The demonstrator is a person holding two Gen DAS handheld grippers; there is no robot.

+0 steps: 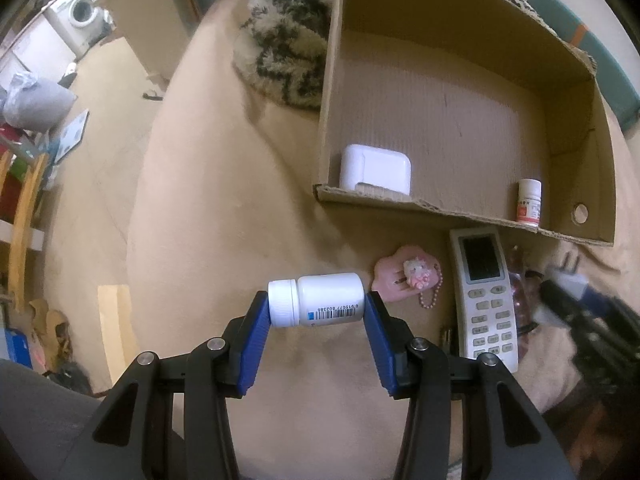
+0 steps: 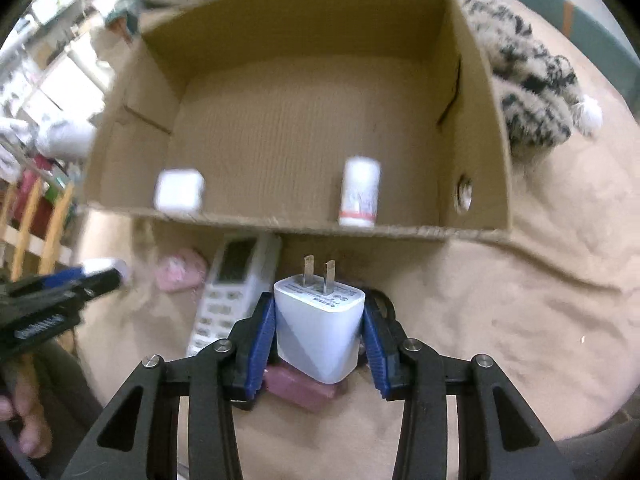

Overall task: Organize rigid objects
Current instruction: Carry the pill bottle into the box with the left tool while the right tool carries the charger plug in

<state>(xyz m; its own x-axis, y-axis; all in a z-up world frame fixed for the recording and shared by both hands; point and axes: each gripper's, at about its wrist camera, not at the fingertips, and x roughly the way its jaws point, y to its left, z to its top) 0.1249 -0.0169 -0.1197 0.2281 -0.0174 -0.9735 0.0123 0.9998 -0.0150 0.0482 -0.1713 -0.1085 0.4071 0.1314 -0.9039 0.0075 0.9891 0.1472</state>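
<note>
Bottle (image 1: 316, 300) and charger (image 2: 320, 328) are both in hand: the left gripper (image 1: 316, 312) clamps the white bottle end to end, cap against one blue pad and base against the other, while the right gripper (image 2: 320, 332) pinches the charger by its flat sides, prongs pointing toward the box (image 1: 576, 92). Both loads sit short of the box's low front wall, so the step in hand looks like carrying each over that torn edge and setting it on the floor inside. To do it well, I would clear the wall fully before going down, lower until the thing rests on the cardboard, and only then ease the pads apart. Free floor lies between the white case (image 1: 376, 170) in the near left corner and the small upright bottle (image 1: 529, 202) near the right wall; aim there, and keep the two grippers apart so they do not knock. The bottle is smooth hard plastic, a cylinder with a ribbed cap and a barcode label; held lengthwise it could roll once laid down. The charger is glossy, with rounded edges and two metal blades. The box is corrugated, matte, ragged along its cut rim. A remote (image 1: 486, 296) and a pink charm (image 1: 406, 278) wait on the soft tan cloth (image 1: 208, 200) outside.
</note>
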